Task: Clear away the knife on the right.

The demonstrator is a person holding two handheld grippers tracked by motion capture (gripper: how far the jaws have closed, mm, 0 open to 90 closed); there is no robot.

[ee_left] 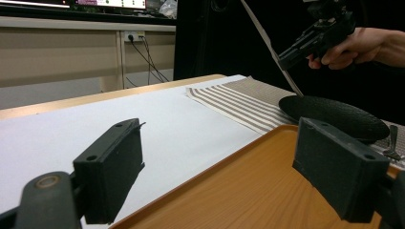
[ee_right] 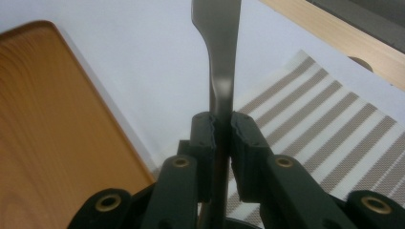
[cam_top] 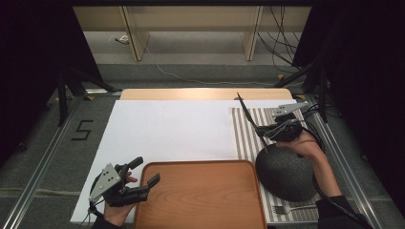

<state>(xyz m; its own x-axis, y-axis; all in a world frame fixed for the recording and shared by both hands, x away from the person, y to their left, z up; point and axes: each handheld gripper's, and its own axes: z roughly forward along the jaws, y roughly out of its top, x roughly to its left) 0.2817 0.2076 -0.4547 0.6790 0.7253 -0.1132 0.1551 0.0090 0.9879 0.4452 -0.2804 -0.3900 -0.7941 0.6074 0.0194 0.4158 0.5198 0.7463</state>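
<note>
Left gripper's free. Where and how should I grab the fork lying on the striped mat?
Take the fork by its handle, the long bare part pointing right, coming straight down with the jaws across it. It lies flat on the striped mat, tines near the wooden tray, the dark bowl just behind, so a low sideways approach looks crowded.

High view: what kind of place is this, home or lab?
Probably a lab recording station set up as a dining table. A white board lies on the table between metal rails and dark curtains, with loose cables behind. On it: striped placemat, wooden tray, dark bowl, fork.
</note>
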